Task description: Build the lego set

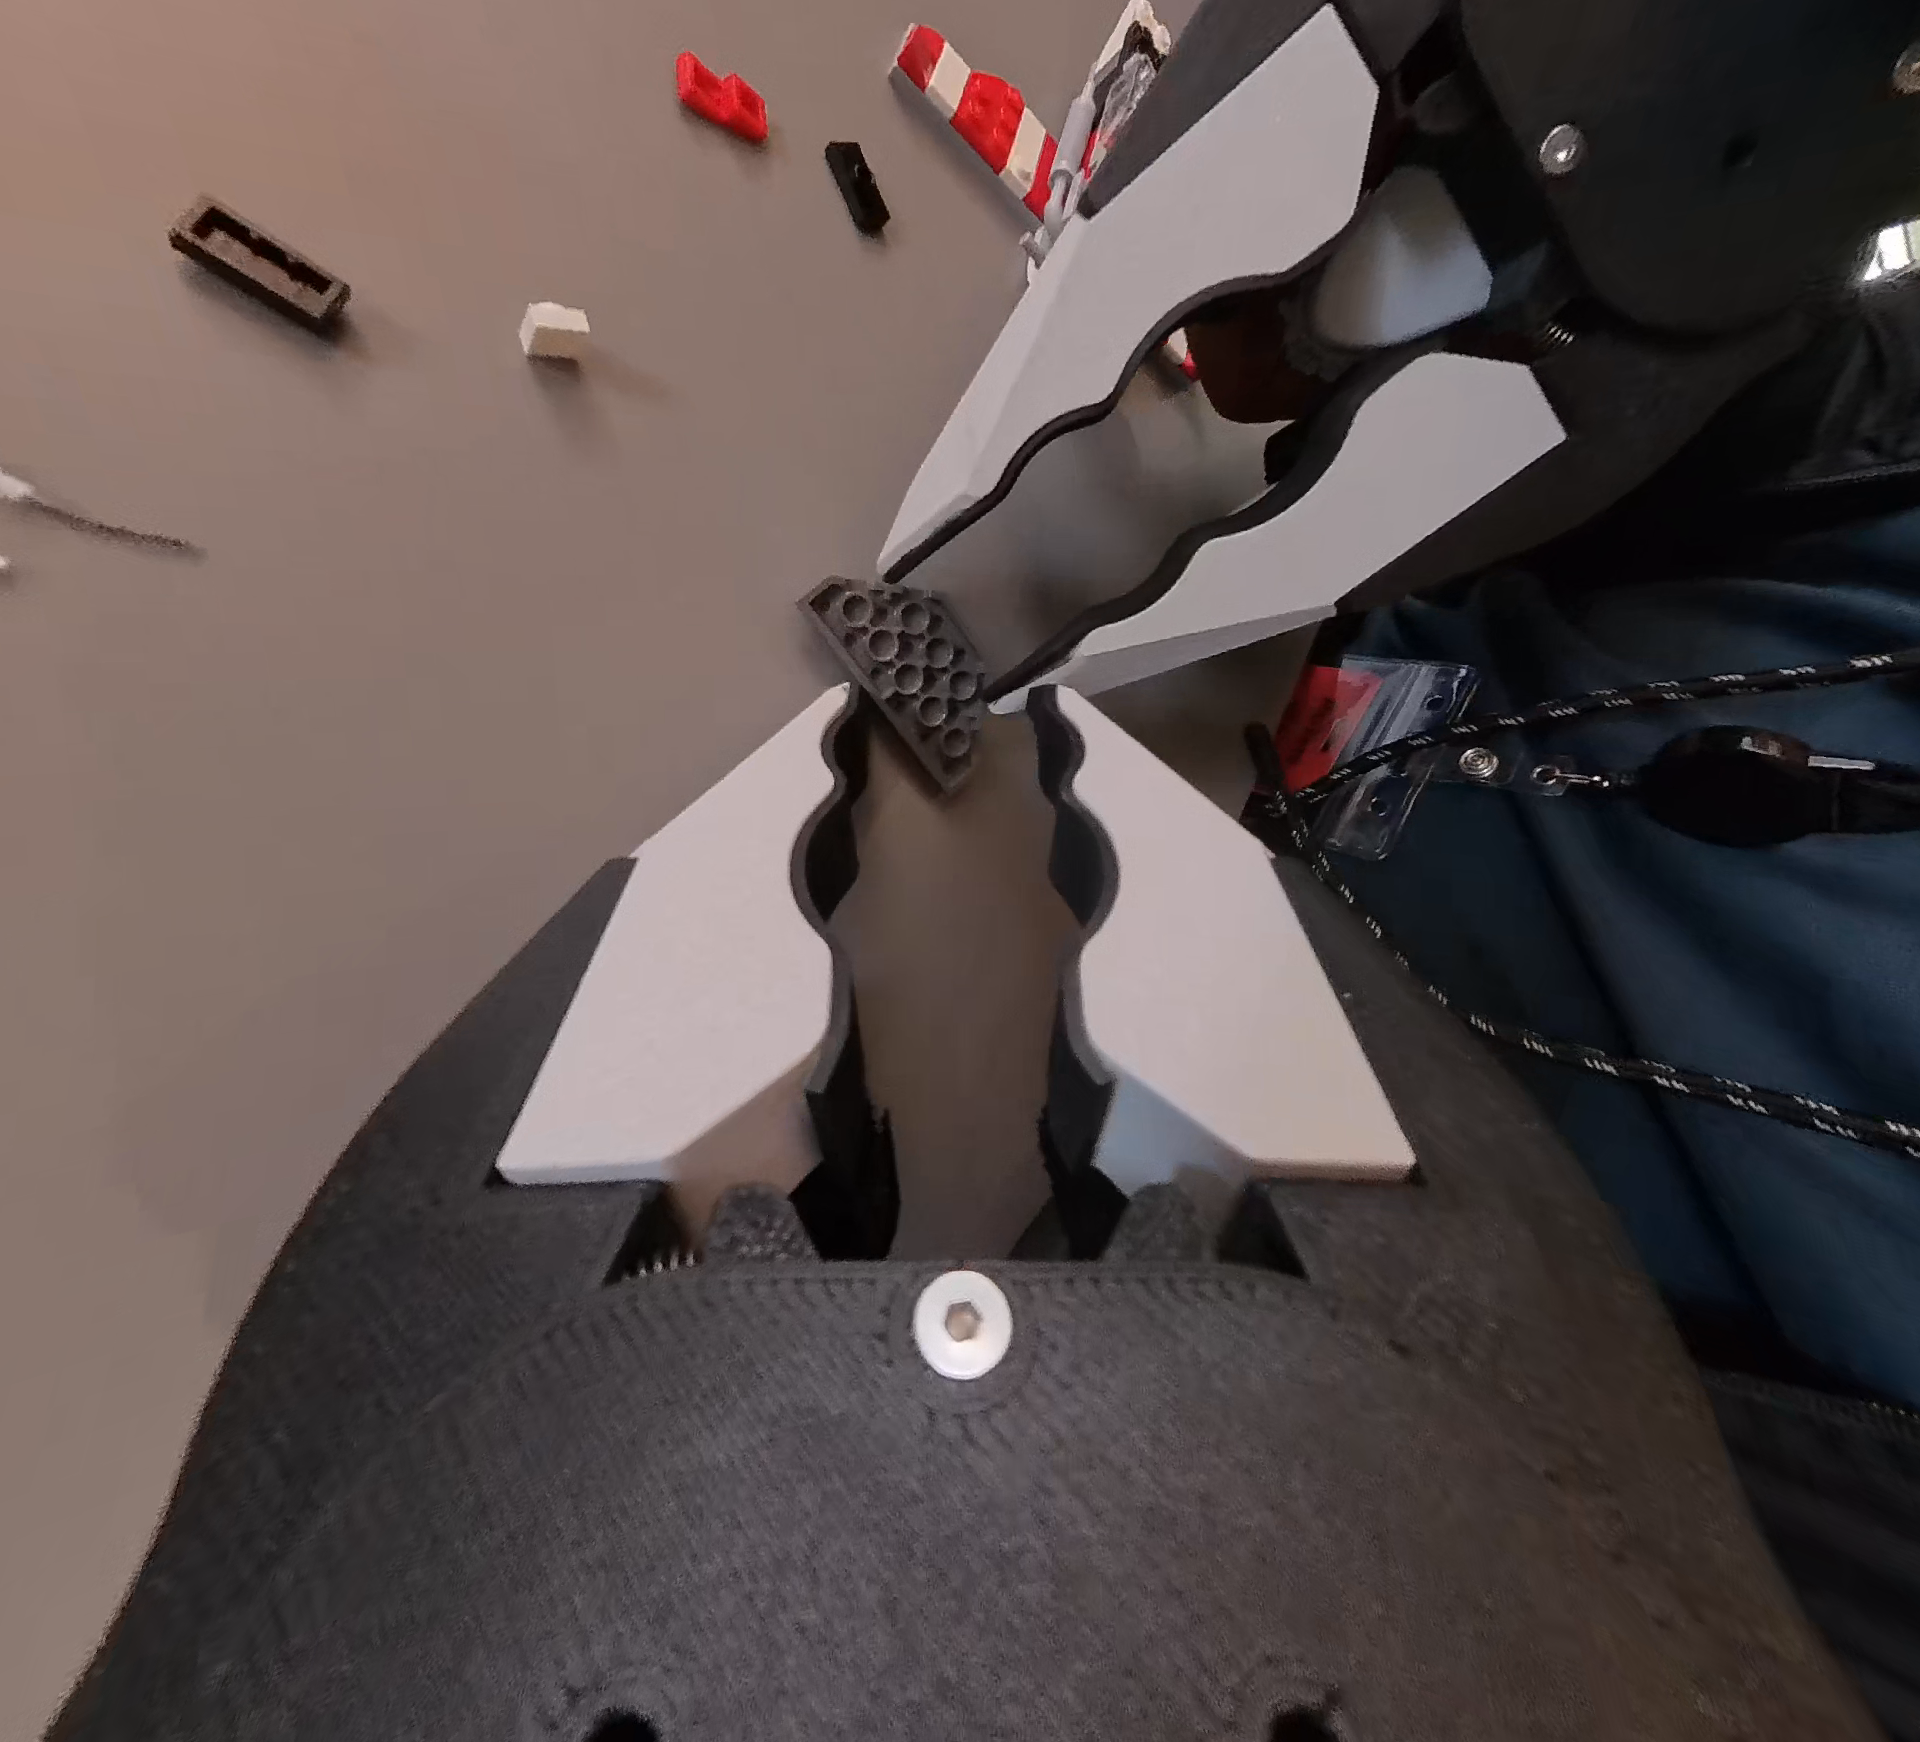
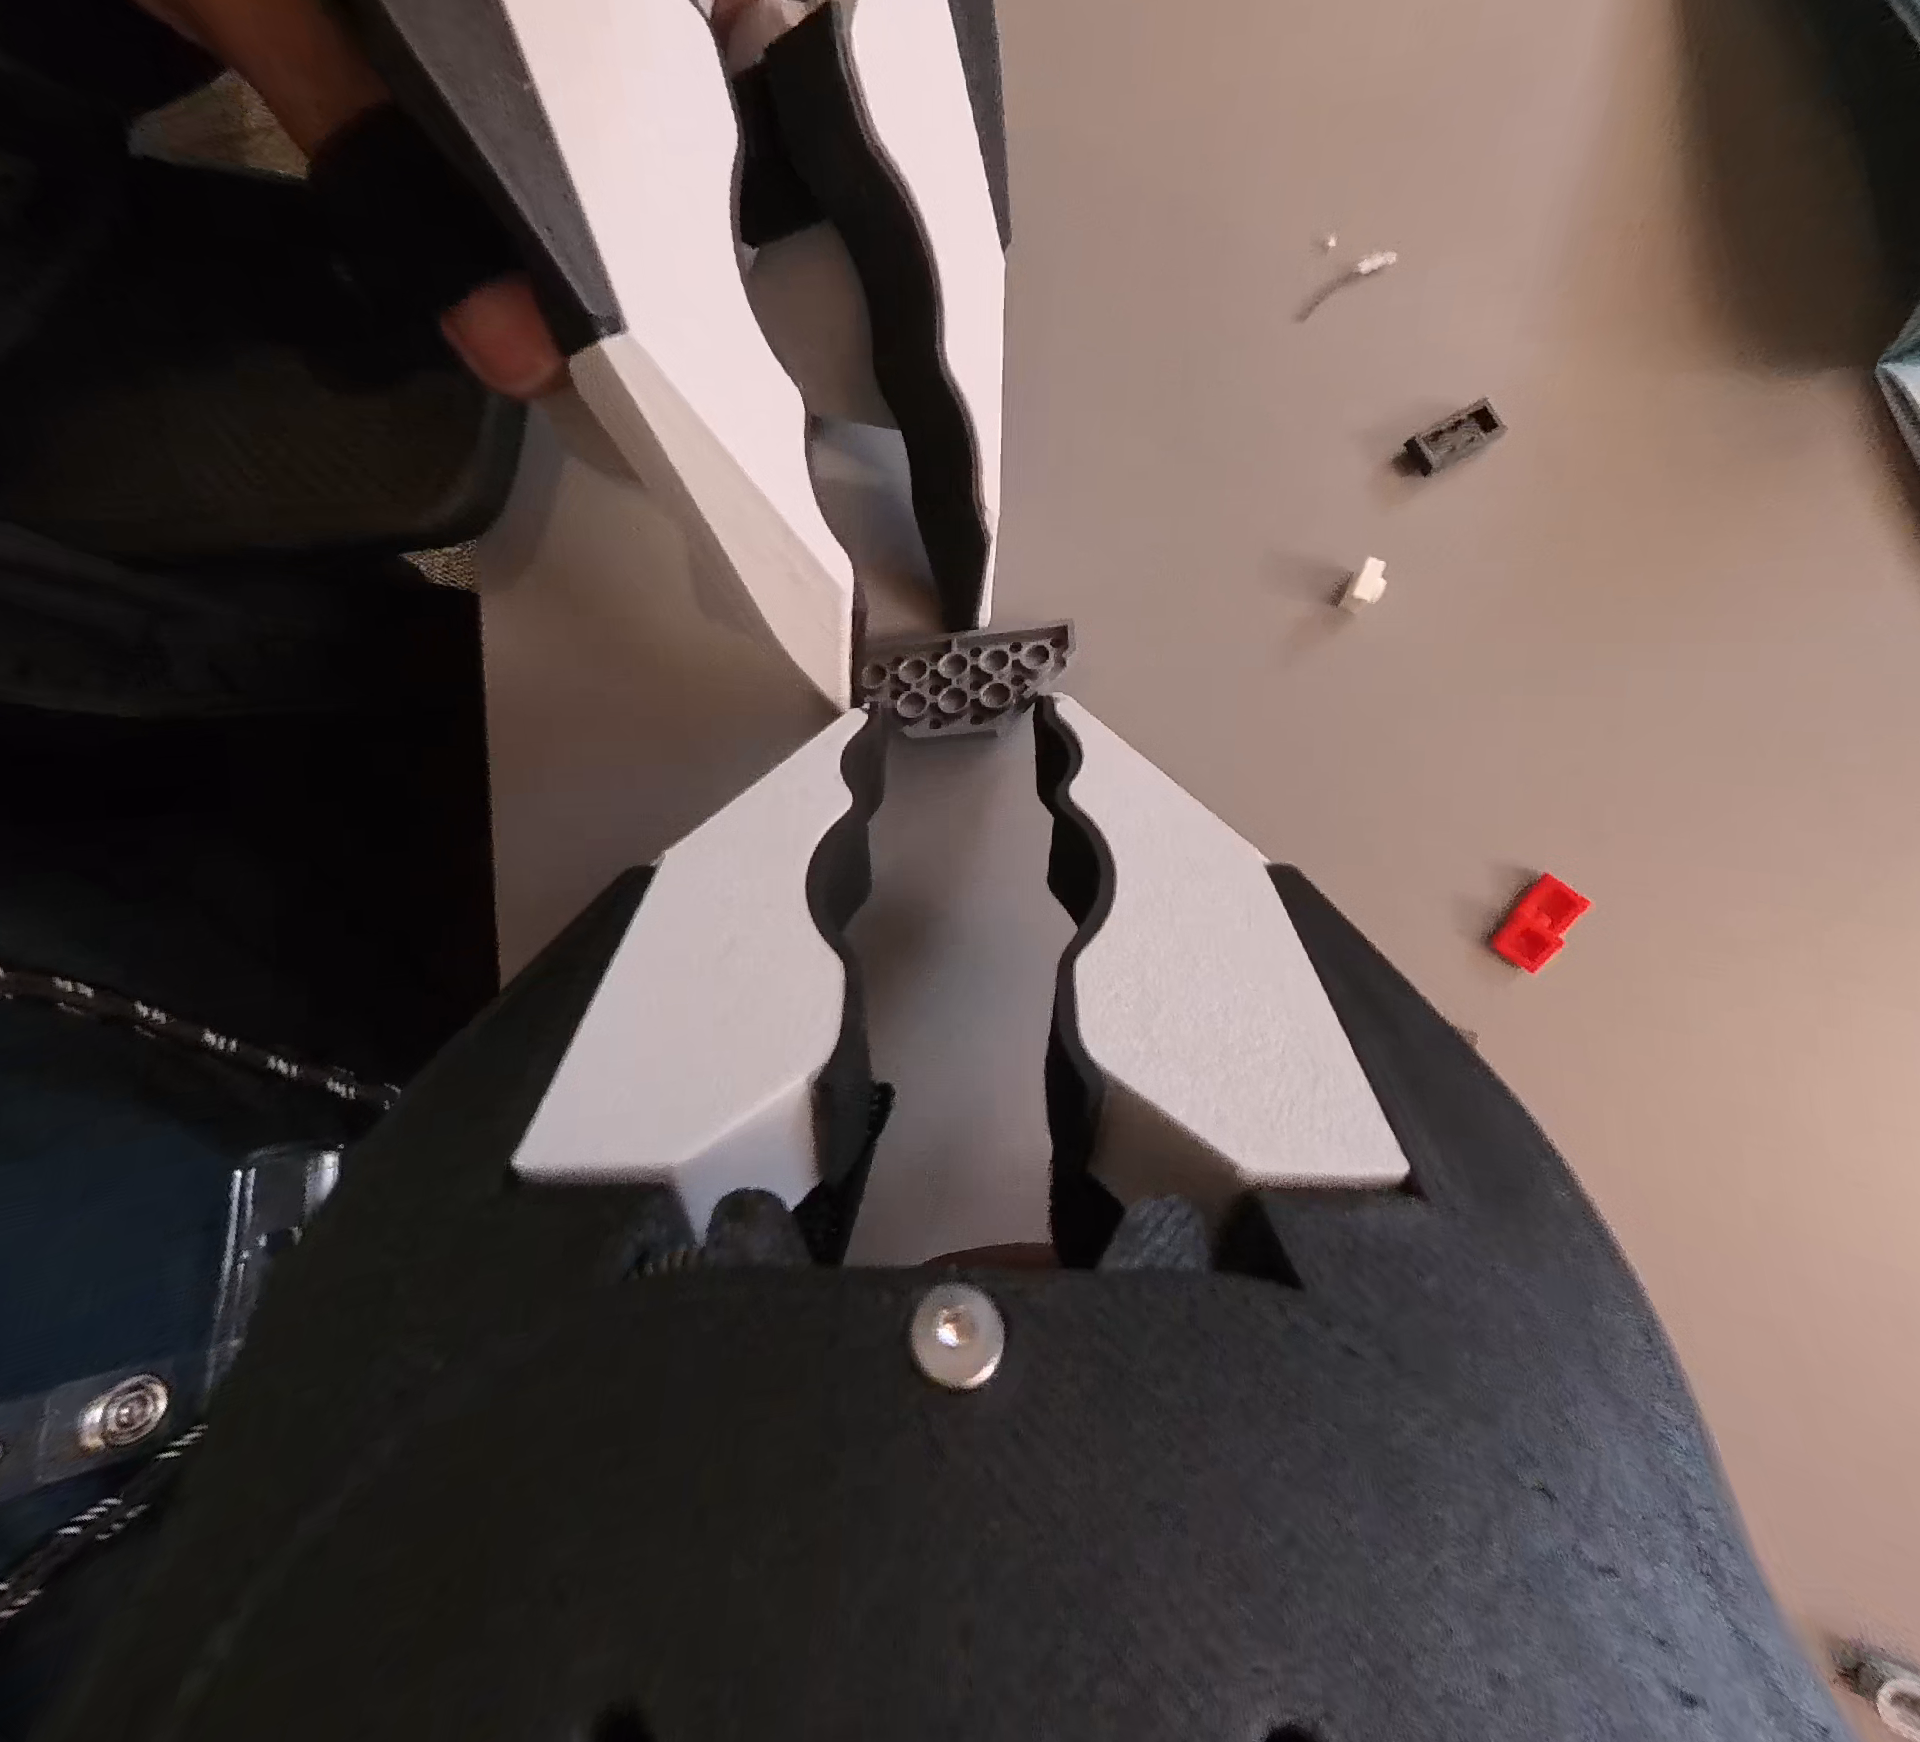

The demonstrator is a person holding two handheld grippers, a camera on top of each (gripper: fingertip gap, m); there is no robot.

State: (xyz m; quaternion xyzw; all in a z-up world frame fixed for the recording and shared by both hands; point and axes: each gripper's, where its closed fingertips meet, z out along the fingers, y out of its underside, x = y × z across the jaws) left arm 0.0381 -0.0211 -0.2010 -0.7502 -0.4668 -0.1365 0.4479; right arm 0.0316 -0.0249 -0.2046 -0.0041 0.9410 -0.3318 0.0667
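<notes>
A dark grey wedge plate (image 1: 899, 664) is held in the air above the table with its underside showing. My right gripper (image 2: 956, 710) is shut on the plate (image 2: 966, 679), one fingertip at each end. In the left wrist view it (image 1: 940, 636) comes in from the upper right. My left gripper (image 1: 943, 700) is open, tip to tip with the right one. Its left finger (image 1: 727, 944) touches the plate's lower end and its right finger stands clear. In the right wrist view the left gripper (image 2: 920, 624) comes down from above onto the plate's top edge.
Loose pieces lie on the grey table (image 1: 416, 757): a red plate (image 1: 722, 97), a red-and-white striped assembly (image 1: 977, 108), a small black piece (image 1: 857, 184), a dark hollow brick (image 1: 260, 264), a white brick (image 1: 554, 329). A person's lanyard and badge (image 1: 1382, 736) hang at the right.
</notes>
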